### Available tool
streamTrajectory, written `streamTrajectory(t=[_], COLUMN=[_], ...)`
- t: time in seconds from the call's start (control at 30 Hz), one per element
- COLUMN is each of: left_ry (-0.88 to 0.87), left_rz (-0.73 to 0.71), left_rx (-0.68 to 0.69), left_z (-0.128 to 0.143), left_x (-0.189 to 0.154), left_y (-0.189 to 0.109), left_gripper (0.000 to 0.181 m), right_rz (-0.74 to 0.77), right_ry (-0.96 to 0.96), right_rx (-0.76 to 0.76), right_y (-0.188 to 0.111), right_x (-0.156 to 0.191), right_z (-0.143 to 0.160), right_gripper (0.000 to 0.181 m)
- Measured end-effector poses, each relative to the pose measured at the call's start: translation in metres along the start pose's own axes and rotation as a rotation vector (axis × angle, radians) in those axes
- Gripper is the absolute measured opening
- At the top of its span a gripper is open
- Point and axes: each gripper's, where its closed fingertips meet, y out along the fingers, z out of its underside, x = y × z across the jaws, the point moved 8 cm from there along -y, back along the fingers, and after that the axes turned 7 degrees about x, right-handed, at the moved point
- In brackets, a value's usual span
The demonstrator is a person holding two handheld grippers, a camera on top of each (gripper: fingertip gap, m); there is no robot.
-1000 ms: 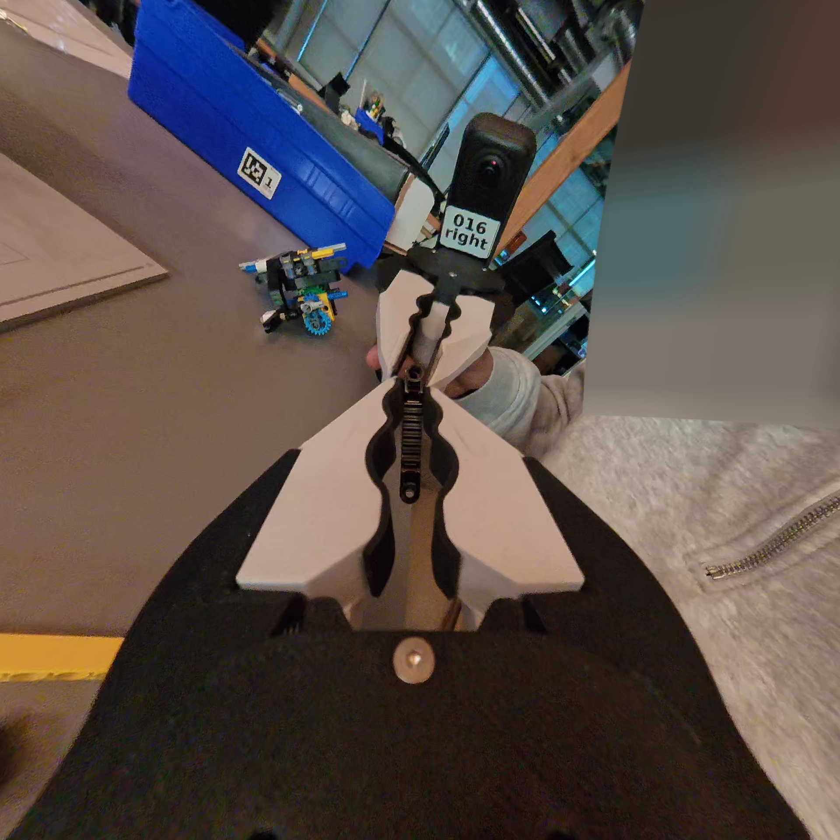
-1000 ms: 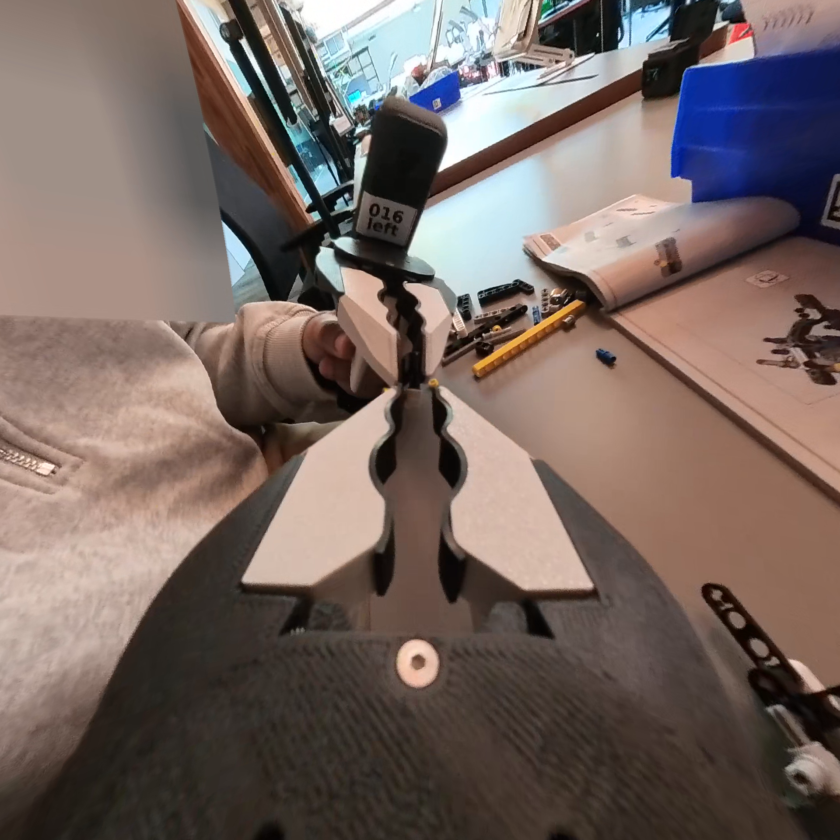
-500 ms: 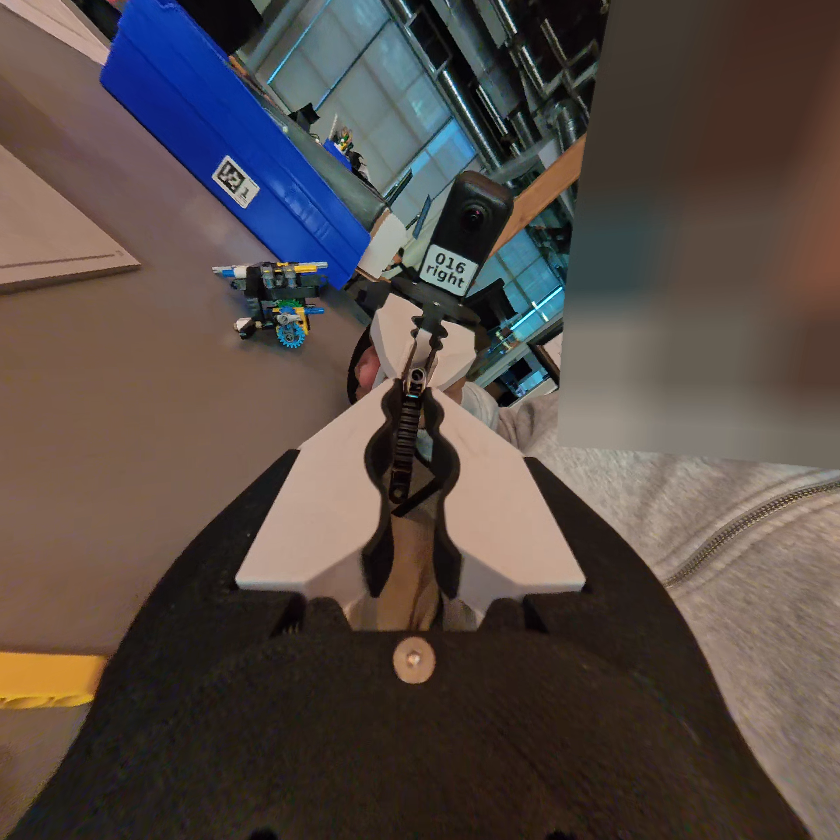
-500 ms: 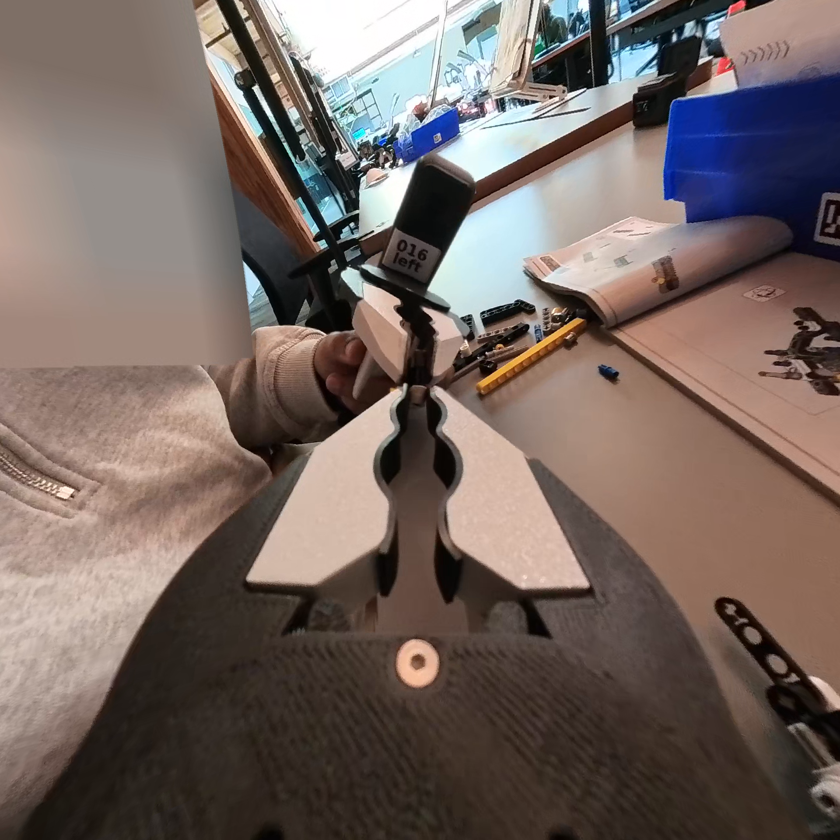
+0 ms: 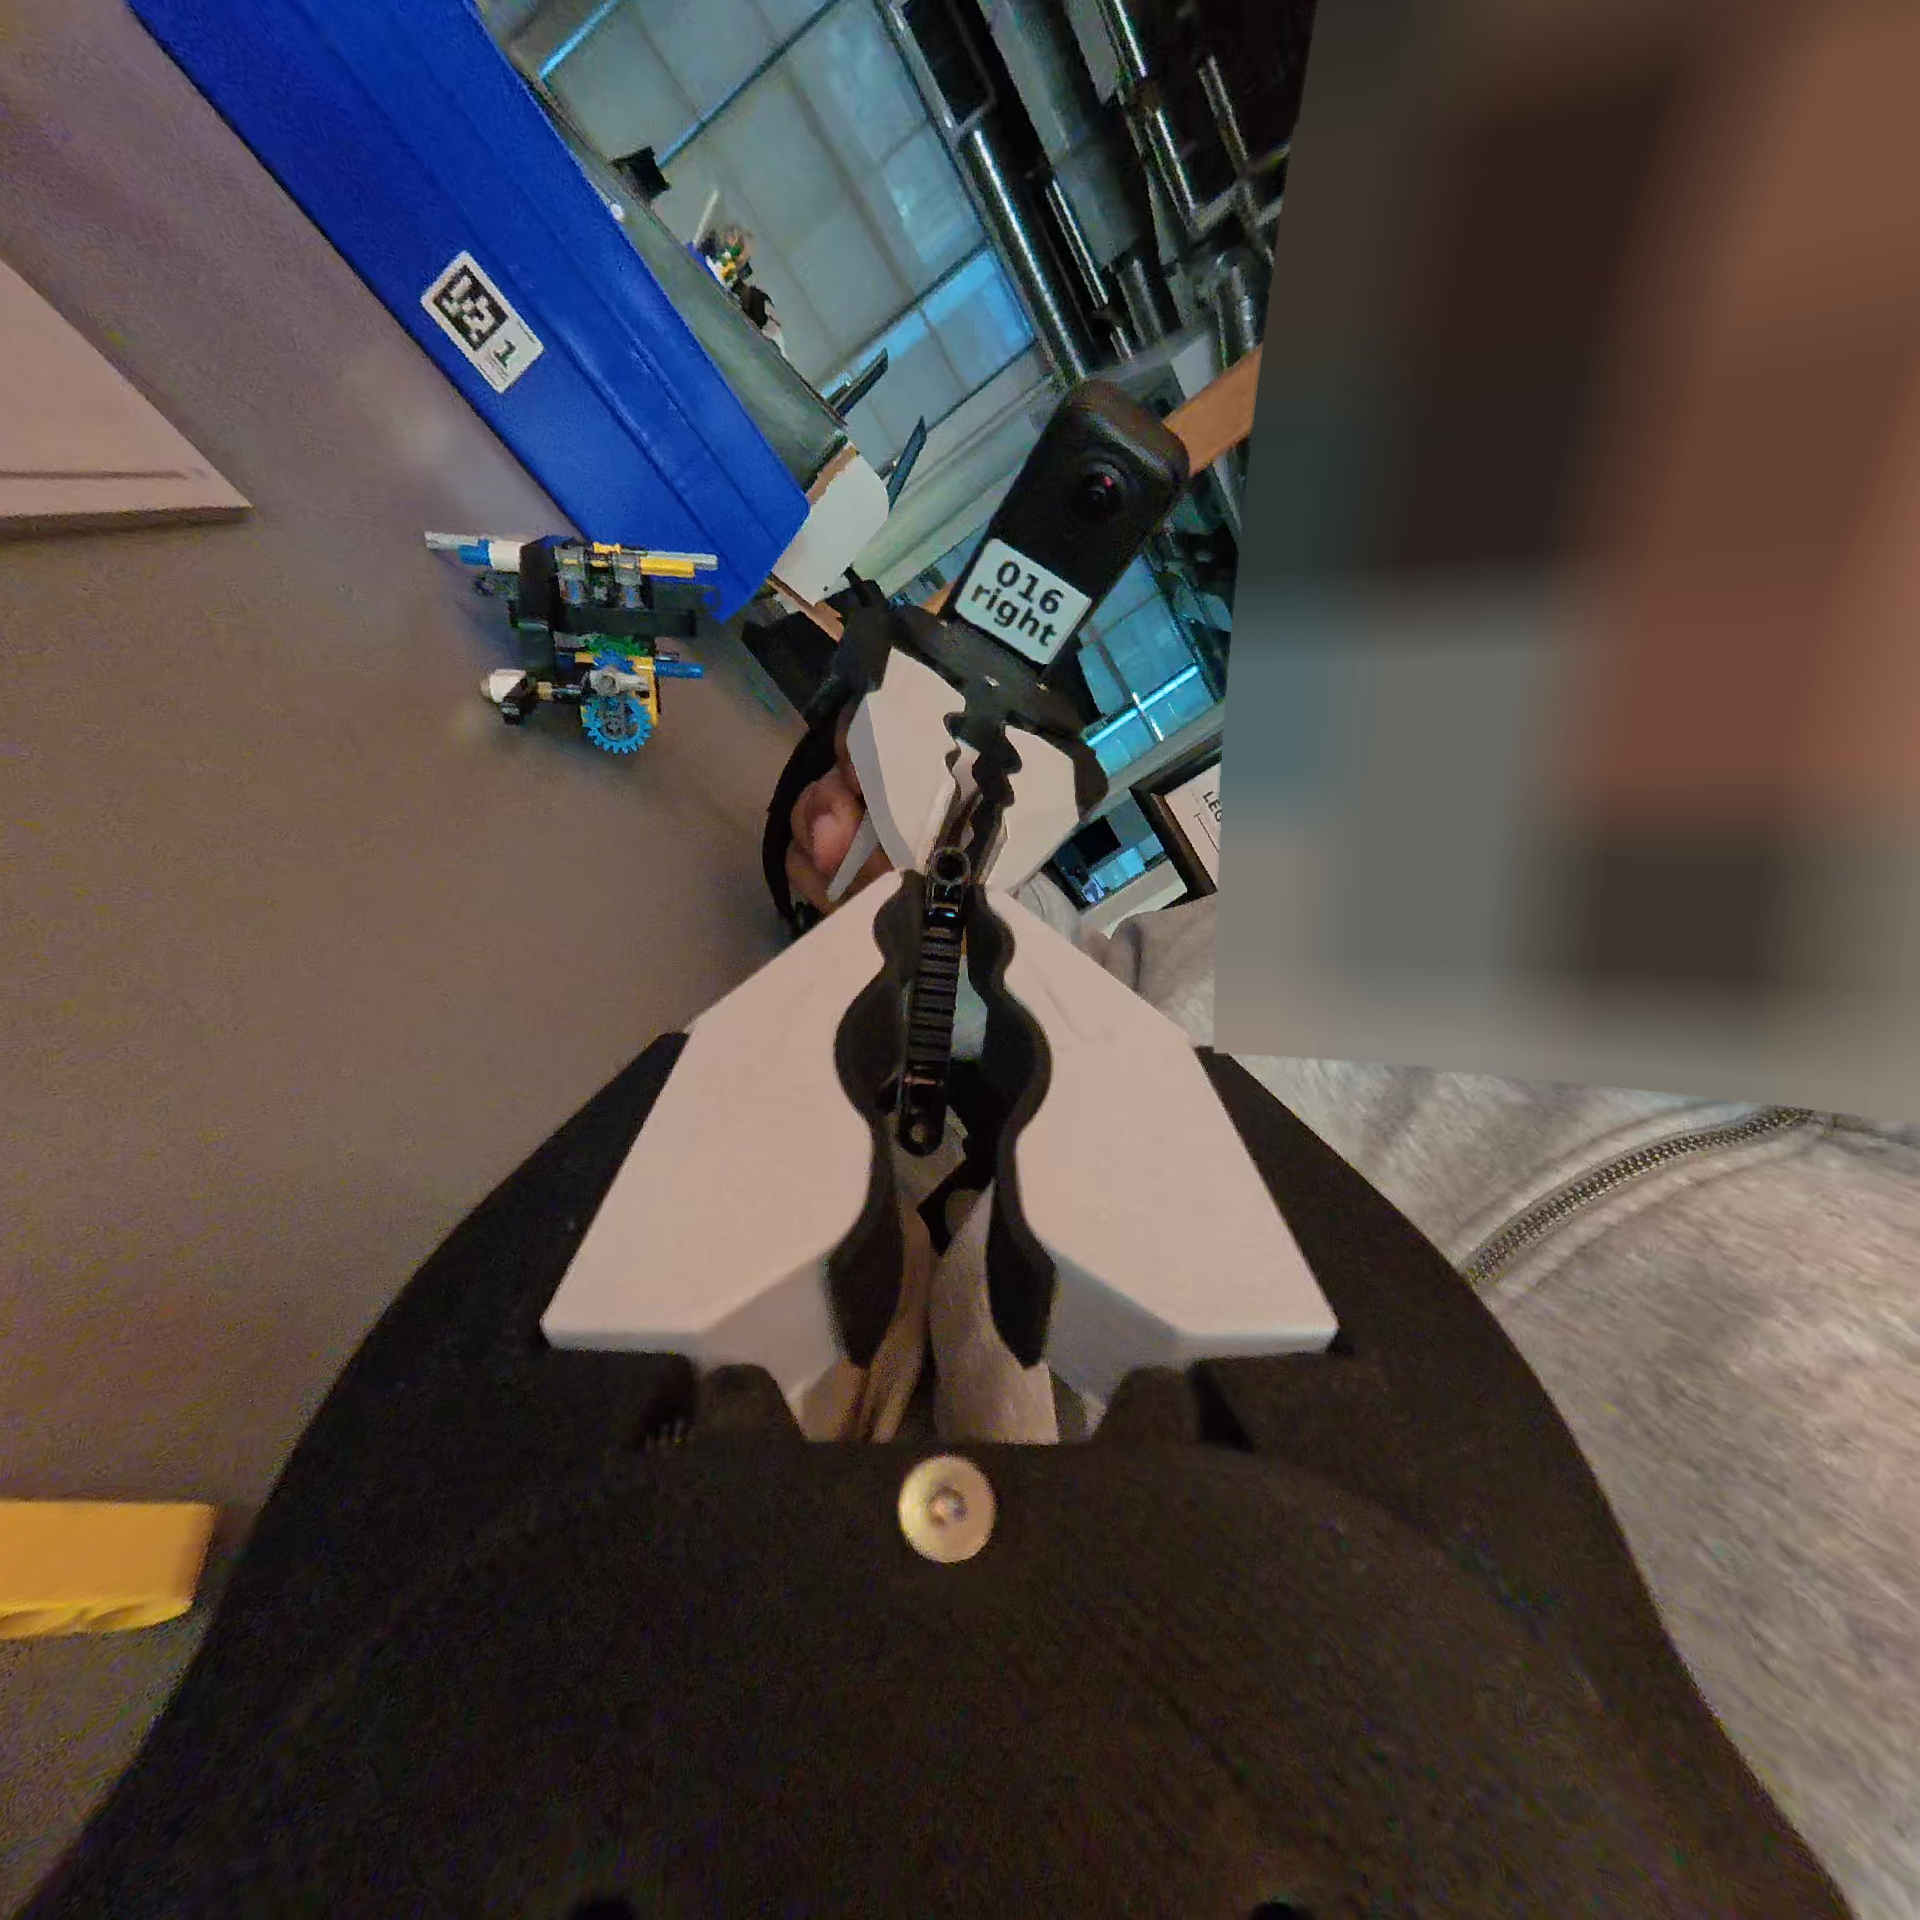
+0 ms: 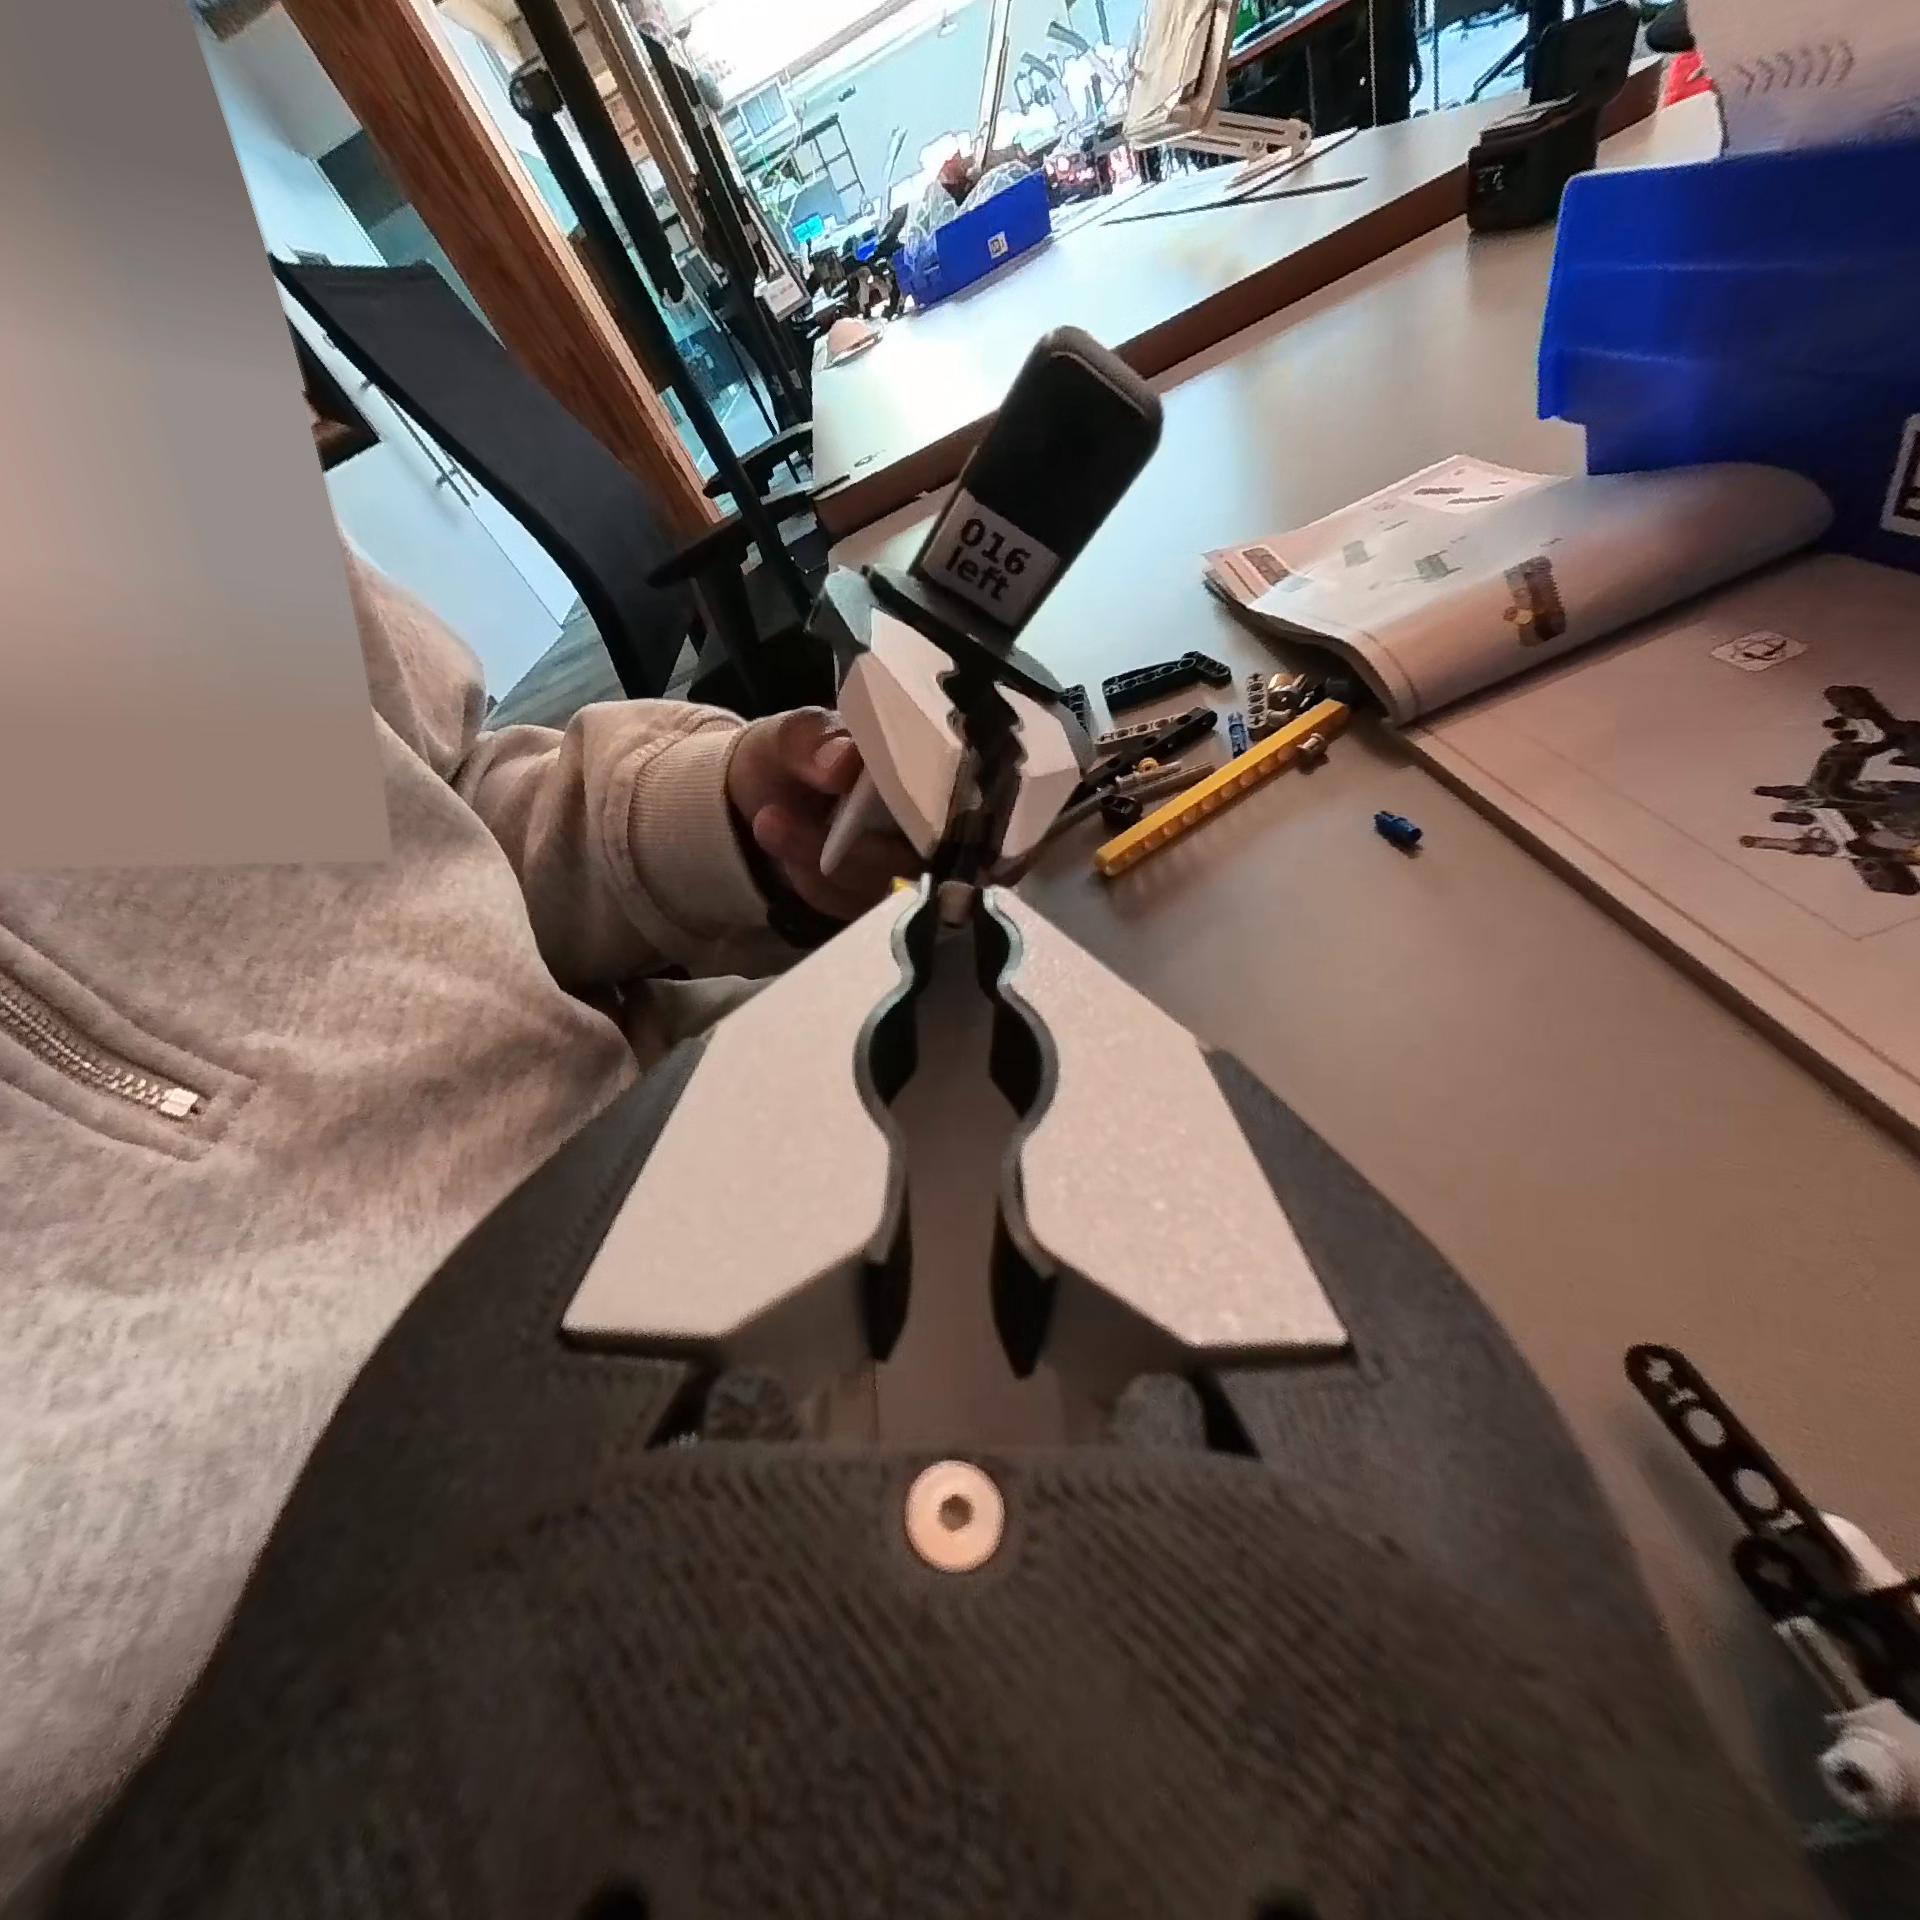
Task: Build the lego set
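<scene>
Left hand-held gripper (image 5: 940, 904) is clenched on a black toothed rack (image 5: 932, 997), ridged and slim, raised above the counter (image 5: 312, 935). Meeting it tip to tip, my right hand-held gripper (image 6: 951, 899) pinches what looks like a small grey pin (image 6: 954, 896), though blur hides it. If I push off-axis, the smooth pin could pop free. The half-built model (image 5: 587, 639) sits by the blue bin (image 5: 499, 239).
</scene>
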Motion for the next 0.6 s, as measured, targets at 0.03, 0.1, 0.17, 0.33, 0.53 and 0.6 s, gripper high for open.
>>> streamTrajectory(t=[0.03, 0.1, 0.17, 0.33, 0.53, 0.6], left_ry=[-0.003, -0.009, -0.021, -0.070, -0.126, -0.133], left_rz=[0.002, 0.004, 0.008, 0.022, 0.048, 0.047], left_rx=[0.009, 0.024, 0.042, 0.127, 0.164, 0.155], left_z=[0.0002, 0.0008, 0.0016, 0.0051, 0.0052, 0.0044], left_x=[0.0000, 0.0002, 0.0007, 0.0024, 0.0050, 0.0057], left_y=[0.0007, 0.0015, 0.0021, 0.0062, 0.0083, 0.0084], left_gripper=[0.005, 0.005, 0.005, 0.006, 0.005, 0.006], right_rz=[-0.001, -0.015, -0.026, -0.061, -0.094, -0.076], right_ry=[-0.003, 0.003, 0.008, -0.012, -0.017, -0.014], right_rx=[0.005, 0.013, 0.028, 0.090, 0.085, 0.073], right_y=[-0.0004, -0.0006, -0.0006, -0.0015, -0.0006, -0.0012], right_x=[0.0001, 0.0002, 0.0004, 0.0021, 0.0003, -0.0011], right_z=[0.0005, 0.0015, 0.0030, 0.0074, 0.0099, 0.0093], right_gripper=[0.005, 0.005, 0.005, 0.005, 0.004, 0.005])
